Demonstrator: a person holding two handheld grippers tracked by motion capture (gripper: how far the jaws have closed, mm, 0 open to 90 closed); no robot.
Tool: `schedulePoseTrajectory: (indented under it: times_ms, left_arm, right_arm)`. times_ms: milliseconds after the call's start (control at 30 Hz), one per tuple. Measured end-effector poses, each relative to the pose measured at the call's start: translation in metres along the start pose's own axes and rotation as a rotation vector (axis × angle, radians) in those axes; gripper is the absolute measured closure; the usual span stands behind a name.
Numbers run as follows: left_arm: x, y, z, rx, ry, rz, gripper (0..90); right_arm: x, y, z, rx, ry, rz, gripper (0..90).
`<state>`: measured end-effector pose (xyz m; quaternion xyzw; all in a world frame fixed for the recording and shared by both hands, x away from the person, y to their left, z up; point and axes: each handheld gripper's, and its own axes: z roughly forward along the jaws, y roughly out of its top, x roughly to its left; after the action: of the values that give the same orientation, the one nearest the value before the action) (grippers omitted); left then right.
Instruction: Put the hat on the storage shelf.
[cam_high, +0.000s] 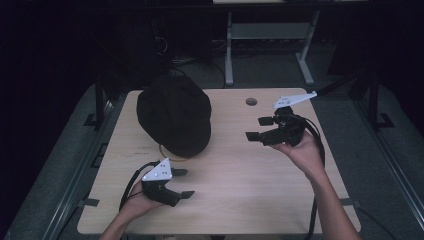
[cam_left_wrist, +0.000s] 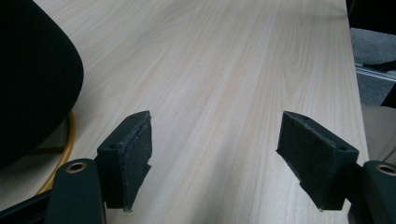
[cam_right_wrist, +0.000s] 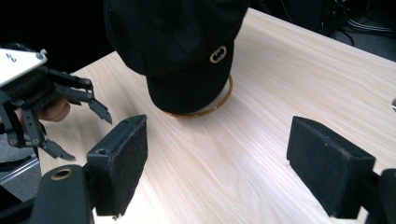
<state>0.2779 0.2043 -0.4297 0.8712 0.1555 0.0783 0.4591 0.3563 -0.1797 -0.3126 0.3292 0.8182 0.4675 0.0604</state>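
A black cap (cam_high: 175, 114) lies on the wooden table (cam_high: 240, 170) at the back left, its brim toward me, with a small gold emblem (cam_right_wrist: 217, 54) above the brim. A yellow ring (cam_right_wrist: 219, 102) pokes out from under it. My left gripper (cam_high: 183, 183) is open, low at the front left, just in front of the cap's brim and apart from it. My right gripper (cam_high: 259, 128) is open, raised at the right and pointing left toward the cap. In the left gripper view the cap (cam_left_wrist: 32, 79) is at the left edge. The right gripper view shows the left gripper (cam_right_wrist: 84, 116) beside the cap (cam_right_wrist: 177, 42).
A round cable hole (cam_high: 251, 101) sits in the table near the back edge. A metal desk frame (cam_high: 267, 45) stands on the floor behind the table. Bare wood lies between the two grippers.
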Motion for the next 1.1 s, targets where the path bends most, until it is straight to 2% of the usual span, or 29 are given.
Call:
schedulePoseTrajectory:
  times_ms: [167, 333, 567, 1100]
  left_arm:
    - [0.000, 0.000, 0.001, -0.002, -0.003, -0.013, 26.0]
    - [0.000, 0.000, 0.001, -0.002, 0.003, -0.007, 25.9]
    - [-0.001, 0.000, 0.002, -0.001, 0.004, -0.013, 25.2]
    - [0.001, 0.000, 0.001, -0.002, 0.005, -0.013, 25.2]
  right_arm:
    - [-0.005, -0.019, -0.010, -0.003, -0.015, 0.020, 19.8]
    - [-0.009, -0.035, -0.015, -0.008, -0.022, 0.041, 19.9]
    - [-0.014, -0.053, -0.016, -0.004, -0.028, 0.072, 19.7]
    - [-0.016, -0.087, -0.019, 0.008, -0.040, 0.095, 18.8]
